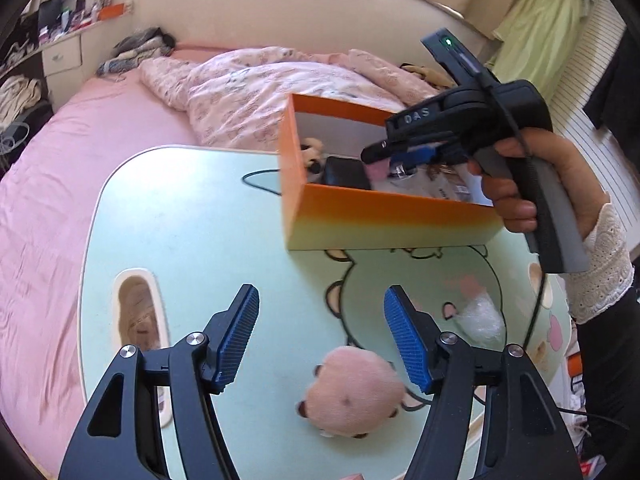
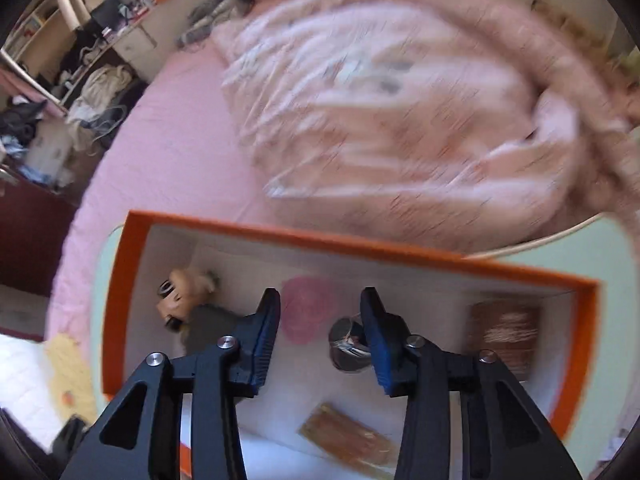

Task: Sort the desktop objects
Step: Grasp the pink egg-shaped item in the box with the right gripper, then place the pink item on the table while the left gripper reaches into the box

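Note:
My left gripper (image 1: 320, 308) is open and empty above the pale green table (image 1: 192, 232). A pink plush toy (image 1: 354, 394) lies on the table just below and between its fingers. An orange box (image 1: 384, 220) stands at the table's far side. My right gripper (image 2: 320, 312) is open over the box's inside (image 2: 132, 280); it also shows in the left wrist view (image 1: 384, 156). In the box lie a beige plush (image 2: 180, 300), a dark pouch (image 2: 208, 328), a pink round item (image 2: 306, 314), a shiny metal object (image 2: 346, 346) by the right finger, and brown packets (image 2: 502, 336).
A clear plastic wrap (image 1: 482, 318) lies on the table right of my left gripper. A bed with a pink sheet (image 1: 60, 184) and a crumpled quilt (image 1: 256, 84) lies behind the table. A cluttered shelf (image 1: 72, 16) stands at the far left.

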The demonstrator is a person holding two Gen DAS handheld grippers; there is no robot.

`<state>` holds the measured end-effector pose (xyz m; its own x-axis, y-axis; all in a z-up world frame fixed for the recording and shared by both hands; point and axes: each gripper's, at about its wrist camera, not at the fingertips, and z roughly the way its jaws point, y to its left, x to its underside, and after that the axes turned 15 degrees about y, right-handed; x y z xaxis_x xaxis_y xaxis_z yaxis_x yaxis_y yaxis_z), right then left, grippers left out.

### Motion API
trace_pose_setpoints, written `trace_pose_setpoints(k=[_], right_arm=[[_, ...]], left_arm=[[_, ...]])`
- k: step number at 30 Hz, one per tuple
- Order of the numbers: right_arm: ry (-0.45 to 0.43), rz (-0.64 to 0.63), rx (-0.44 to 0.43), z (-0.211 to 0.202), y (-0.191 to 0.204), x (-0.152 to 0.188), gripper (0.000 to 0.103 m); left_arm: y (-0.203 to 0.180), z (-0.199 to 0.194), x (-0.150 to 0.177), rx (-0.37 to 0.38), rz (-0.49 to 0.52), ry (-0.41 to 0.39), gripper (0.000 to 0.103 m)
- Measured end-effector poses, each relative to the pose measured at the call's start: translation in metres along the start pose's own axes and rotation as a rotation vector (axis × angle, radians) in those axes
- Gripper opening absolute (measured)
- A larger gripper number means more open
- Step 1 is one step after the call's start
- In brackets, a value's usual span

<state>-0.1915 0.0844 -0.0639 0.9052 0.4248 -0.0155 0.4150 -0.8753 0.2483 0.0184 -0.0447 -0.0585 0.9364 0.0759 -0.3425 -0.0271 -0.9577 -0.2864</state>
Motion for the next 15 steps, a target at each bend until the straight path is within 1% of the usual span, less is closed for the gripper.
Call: trace_pose_setpoints(k=[2, 3, 5, 7, 8, 10, 11, 13, 15], right_arm=[[0.009, -0.038, 0.048, 0.003, 0.006, 0.0, 0.043], [0.008, -0.055, 0.083, 0.004, 0.01, 0.001, 0.035], [-0.009, -0.087, 0.141, 0.005, 0.017, 0.003, 0.034], [-0.021, -0.099, 0.156, 0.007, 0.019, 0.007, 0.032], [-0.024, -0.096, 0.153, 0.006, 0.019, 0.008, 0.032], [-0.035, -0.079, 0.085, -0.001, 0.013, 0.013, 0.026], [-0.051, -0.076, 0.064, -0.007, 0.012, 0.016, 0.02], [-0.087, -0.071, 0.031, -0.021, 0.01, 0.024, 0.019], [-0.128, -0.087, 0.019, -0.038, 0.009, 0.035, 0.019]], left_arm=[[0.004, -0.001, -0.001, 0.007, -0.005, 0.001, 0.066], [0.005, -0.001, -0.001, 0.009, -0.007, 0.0, 0.066], [0.007, -0.003, -0.001, 0.011, -0.009, -0.005, 0.066], [0.007, -0.005, 0.0, 0.016, -0.008, -0.01, 0.066], [0.006, -0.006, 0.0, 0.021, -0.006, -0.008, 0.066], [0.004, -0.008, 0.0, 0.03, 0.001, -0.005, 0.066], [0.003, -0.009, 0.0, 0.034, 0.005, -0.004, 0.066], [0.0, -0.012, -0.001, 0.042, 0.014, -0.004, 0.066], [-0.003, -0.016, -0.004, 0.048, 0.021, -0.008, 0.066]])
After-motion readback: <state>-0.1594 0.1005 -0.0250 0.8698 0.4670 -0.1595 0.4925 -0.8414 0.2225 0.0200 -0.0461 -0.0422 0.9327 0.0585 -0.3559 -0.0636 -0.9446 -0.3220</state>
